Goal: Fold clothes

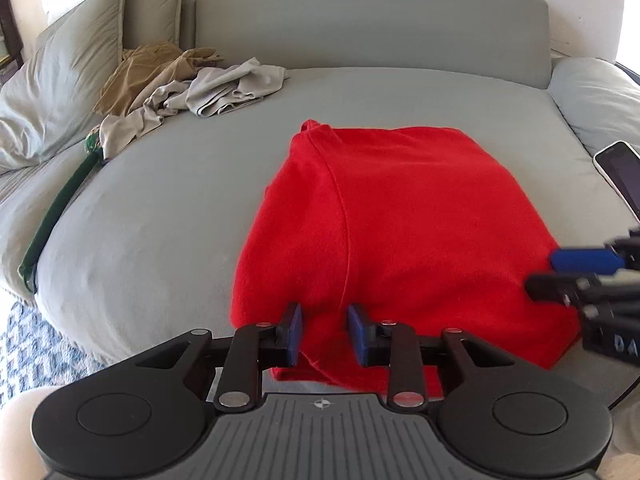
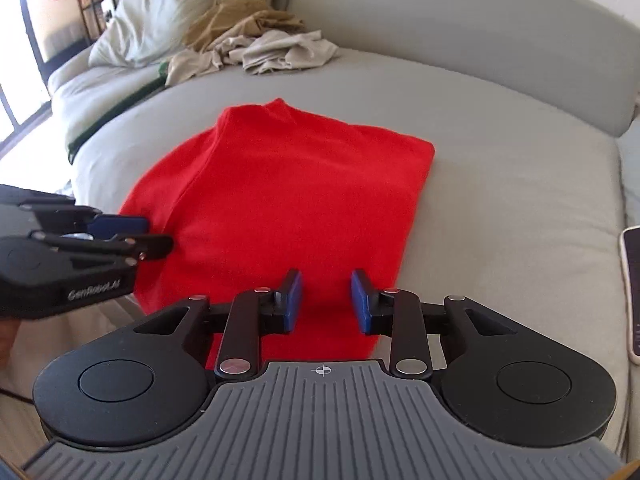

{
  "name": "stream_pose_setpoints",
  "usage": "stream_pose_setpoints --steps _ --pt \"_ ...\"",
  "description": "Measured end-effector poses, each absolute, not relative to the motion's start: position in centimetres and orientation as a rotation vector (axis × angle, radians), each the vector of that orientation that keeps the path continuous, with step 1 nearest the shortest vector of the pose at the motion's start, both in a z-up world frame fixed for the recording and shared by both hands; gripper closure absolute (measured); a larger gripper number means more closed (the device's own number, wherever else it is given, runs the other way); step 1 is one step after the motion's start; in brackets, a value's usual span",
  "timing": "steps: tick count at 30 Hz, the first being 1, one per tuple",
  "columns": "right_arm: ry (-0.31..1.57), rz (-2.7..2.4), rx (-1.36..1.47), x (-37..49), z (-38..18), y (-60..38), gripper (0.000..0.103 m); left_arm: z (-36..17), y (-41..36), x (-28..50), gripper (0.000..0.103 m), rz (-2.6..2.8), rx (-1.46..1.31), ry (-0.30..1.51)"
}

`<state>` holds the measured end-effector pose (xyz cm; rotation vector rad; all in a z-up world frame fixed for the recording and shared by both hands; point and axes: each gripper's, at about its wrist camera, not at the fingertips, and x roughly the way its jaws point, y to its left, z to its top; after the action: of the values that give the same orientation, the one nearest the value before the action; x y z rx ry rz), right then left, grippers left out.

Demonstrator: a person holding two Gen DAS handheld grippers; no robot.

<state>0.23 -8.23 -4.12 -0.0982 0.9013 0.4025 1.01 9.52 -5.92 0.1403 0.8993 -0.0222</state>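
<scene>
A red garment (image 1: 400, 220) (image 2: 288, 184) lies folded into a rough rectangle on the grey cushioned surface (image 1: 160, 208) (image 2: 500, 184). My left gripper (image 1: 324, 312) hangs over the garment's near left edge. Its blue pads stand apart and open, with red cloth showing behind the gap. My right gripper (image 2: 326, 280) sits over the near right edge, also open with nothing pinched. Each gripper shows from the side in the other's view: the right one (image 1: 542, 274) at the garment's right edge, the left one (image 2: 158, 234) at its left edge.
A heap of unfolded tan and beige clothes (image 1: 192, 84) (image 2: 264, 48) lies at the back left by a grey pillow (image 1: 60, 80) (image 2: 160, 12). A dark green strip (image 1: 52, 220) runs along the left edge. A phone (image 1: 622, 172) (image 2: 632, 292) rests at the right. A curved backrest (image 1: 360, 24) closes the far side.
</scene>
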Motion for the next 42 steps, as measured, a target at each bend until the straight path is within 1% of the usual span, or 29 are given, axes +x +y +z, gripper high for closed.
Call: stream_pose_setpoints --steps 5,8,9,11,12,14,18,20,22,24,26,27,28,30,32,33,34,35,37,39,42 --pt "0.956 0.393 -0.055 -3.4 -2.4 -10.8 0.064 -5.0 9.8 -0.8 0.073 0.021 0.131 0.963" --pt "0.928 0.382 0.043 -4.0 -1.6 -12.0 0.064 -4.8 9.0 -1.6 0.072 0.006 0.127 0.960" --pt "0.906 0.383 0.065 -3.9 -1.4 -11.9 0.064 -4.7 8.6 -1.6 0.070 -0.002 0.123 0.959" --pt "0.872 0.391 0.079 -3.9 -1.3 -11.5 0.064 -4.7 7.9 -1.7 0.069 -0.013 0.117 0.954" --pt "0.862 0.398 0.078 -3.8 -1.3 -11.1 0.065 -4.8 7.5 -1.5 0.069 -0.017 0.117 0.951" --pt "0.860 0.420 0.053 -3.5 -1.6 -9.9 0.077 -5.2 6.8 -1.1 0.069 -0.026 0.113 0.950" --pt "0.903 0.421 0.022 -2.7 -3.6 -8.6 0.077 -6.4 5.9 -0.2 0.069 -0.019 0.106 0.974" --pt "0.940 0.409 0.019 -2.4 -4.9 -8.4 0.080 -6.5 5.8 -0.4 0.069 -0.017 0.111 0.981" --pt "0.937 0.410 0.015 -3.0 -5.0 -8.6 0.079 -6.4 5.9 -0.7 0.069 -0.020 0.113 1.005" --pt "0.976 0.417 0.009 -3.4 -4.7 -8.8 0.075 -6.4 6.3 -1.2 0.069 -0.024 0.104 1.039" --pt "1.035 0.422 0.048 -3.7 -4.5 -9.3 0.058 -6.3 7.0 -1.9 0.068 -0.040 0.078 1.061" --pt "1.049 0.428 0.077 -3.9 -4.5 -9.8 0.056 -6.0 7.5 -2.4 0.065 -0.055 0.047 1.059" --pt "1.046 0.434 0.107 -4.1 -4.3 -10.4 0.052 -5.7 8.1 -2.9 0.059 -0.070 0.015 1.056" --pt "1.033 0.450 0.180 -4.2 -3.7 -11.6 0.043 -5.2 9.9 -3.5 0.053 -0.076 -0.081 1.041" --pt "1.020 0.460 0.255 -4.1 -3.0 -12.7 0.032 -4.9 12.0 -4.0 0.045 -0.066 -0.198 1.019" --pt "1.008 0.462 0.294 -4.0 -2.6 -13.2 0.029 -4.8 13.1 -4.2 0.039 -0.057 -0.259 1.005" --pt "0.993 0.464 0.329 -3.9 -2.3 -13.7 0.023 -5.0 14.3 -4.4 0.036 -0.047 -0.327 0.987" --pt "0.977 0.468 0.364 -3.7 -2.1 -14.1 0.018 -5.2 15.5 -4.5 0.035 -0.037 -0.406 0.966" --pt "0.952 0.465 0.445 -3.2 -2.0 -15.0 0.015 -5.9 17.5 -4.6 0.034 -0.039 -0.576 0.929" --pt "0.946 0.458 0.554 -2.5 -2.3 -16.2 0.015 -6.9 19.1 -4.3 0.031 -0.056 -0.758 0.893" --pt "0.961 0.466 0.734 -1.6 -3.4 -17.5 0.016 -8.9 20.4 -3.6 0.031 -0.075 -0.972 0.849"
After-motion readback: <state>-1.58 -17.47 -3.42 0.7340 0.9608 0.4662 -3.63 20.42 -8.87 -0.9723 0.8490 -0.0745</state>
